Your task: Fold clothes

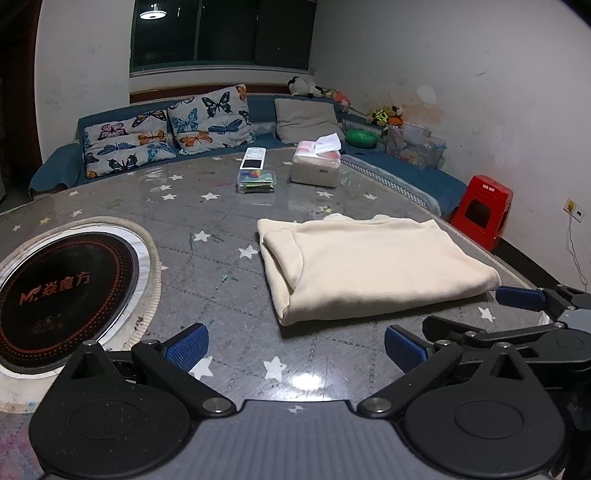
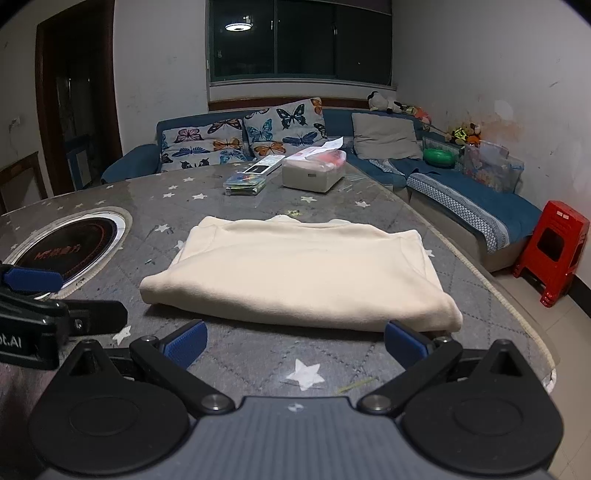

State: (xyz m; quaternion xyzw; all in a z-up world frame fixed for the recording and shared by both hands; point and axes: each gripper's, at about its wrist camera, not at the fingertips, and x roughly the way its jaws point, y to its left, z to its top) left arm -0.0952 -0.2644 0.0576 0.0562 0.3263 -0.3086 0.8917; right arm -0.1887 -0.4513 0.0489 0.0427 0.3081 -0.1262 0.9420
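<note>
Both pairs of fingers stand released. The right gripper [image 2: 293,343] sits just before the folded cream garment [image 2: 303,275], squarely facing its long near edge. The left gripper [image 1: 295,345] is offset leftward, likely farther, on the table [image 1: 221,266].

Night room, white scuffed walls [image 2: 480,74]. Dark window [image 2: 299,37] far ahead of the tongs, ceiling lamp reflected in its glass [image 2: 239,26]. Blue corner sofa [image 1: 417,173] below it, wrapping right; 2 butterfly cushions [image 2: 284,127], 1 grey cushion [image 2: 384,134]. Red plastic stool [image 2: 554,251] on the pale floor, far right. Dark wooden door [image 2: 77,92] at left.
</note>
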